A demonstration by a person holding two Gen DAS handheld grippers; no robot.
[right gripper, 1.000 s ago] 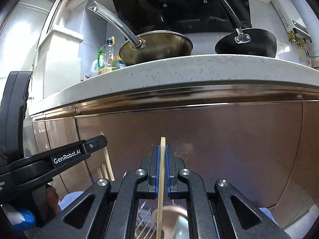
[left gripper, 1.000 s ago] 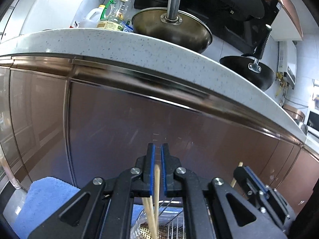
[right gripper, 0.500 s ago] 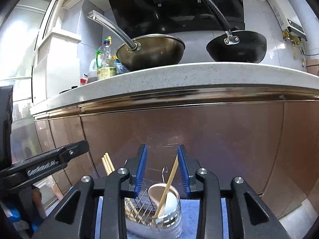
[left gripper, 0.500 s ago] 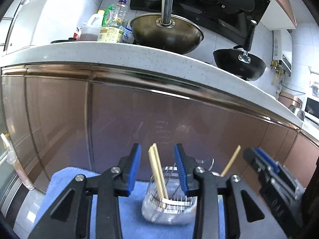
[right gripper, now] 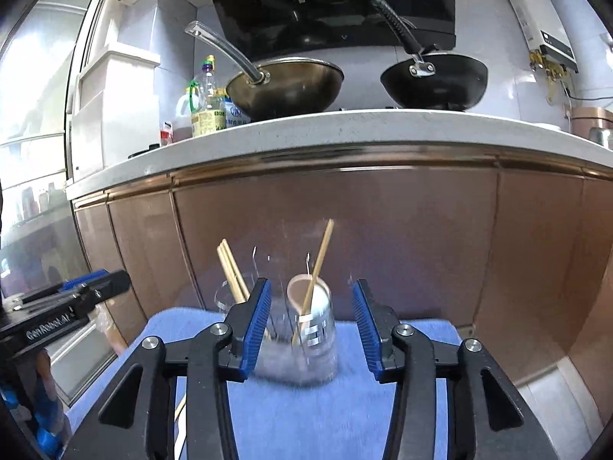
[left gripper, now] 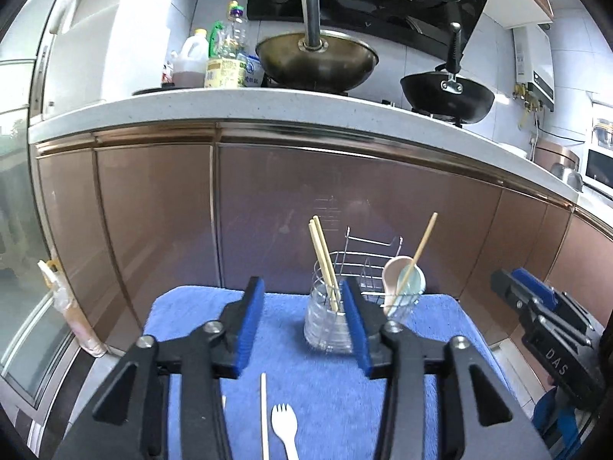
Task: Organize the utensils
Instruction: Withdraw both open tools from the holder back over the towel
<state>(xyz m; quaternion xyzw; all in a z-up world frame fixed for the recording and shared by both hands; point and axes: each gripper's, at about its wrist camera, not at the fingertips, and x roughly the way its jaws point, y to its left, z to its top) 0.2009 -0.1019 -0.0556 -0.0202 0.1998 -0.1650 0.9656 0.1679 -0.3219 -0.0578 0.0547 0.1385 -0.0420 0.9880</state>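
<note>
Two Loads Dropped, More Utensils Left

Both hand-held grippers, left hand-held gripper [left gripper: 304, 320] and right hand-held gripper [right gripper: 312, 326], have just been opening; nothing is between the jaws. Two wooden chopsticks [left gripper: 323, 258] stand in the clear ribbed jar [left gripper: 325, 326]; another chopstick [left gripper: 415, 255] leans beside a smooth spoon [left gripper: 396, 274] in the other holder. On the fluffy blue towel [left gripper: 325, 391] a thin stick [left gripper: 263, 414] and a white plastic fork [left gripper: 285, 427] wait.

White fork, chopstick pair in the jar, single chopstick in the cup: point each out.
white fork [left gripper: 284, 423], left wrist view, on its head.
chopstick pair [left gripper: 321, 251], left wrist view, on the upper shafts.
single chopstick [right gripper: 321, 257], right wrist view, mid-shaft.
</note>
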